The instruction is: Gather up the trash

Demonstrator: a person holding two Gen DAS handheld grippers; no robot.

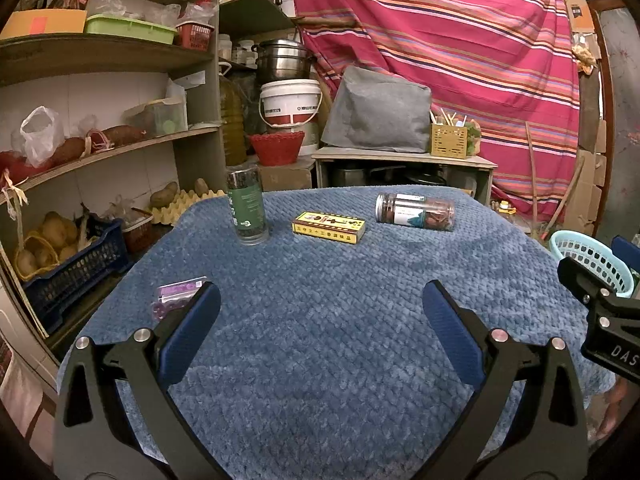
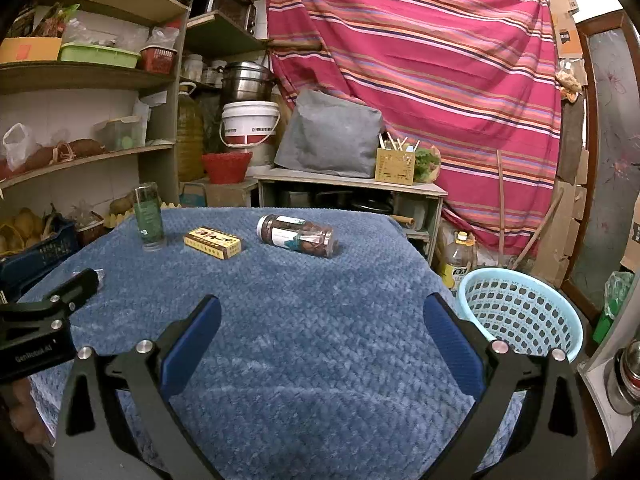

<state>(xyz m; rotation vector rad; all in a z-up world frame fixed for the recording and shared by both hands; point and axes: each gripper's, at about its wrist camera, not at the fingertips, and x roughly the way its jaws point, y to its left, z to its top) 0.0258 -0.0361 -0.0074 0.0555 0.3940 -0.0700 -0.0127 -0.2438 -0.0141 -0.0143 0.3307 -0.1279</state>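
Left wrist view: left tongs (image 1: 320, 304) spread wide, empty, above near edge of blue-covered surface (image 1: 340, 280). Right tongs (image 2: 320, 316) equally wide, holding nothing. Green-label jar (image 1: 247, 204) stood upright far left; yellow box (image 1: 329, 227) lay flat just right of it; brown-filled jar (image 1: 415, 212) lay on its side further right. Purple packet (image 1: 176, 296) lay near left, beside left tongs' finger. Light blue basket (image 2: 520, 312) sat off surface's right edge, inside looked empty, likely meant for trash.
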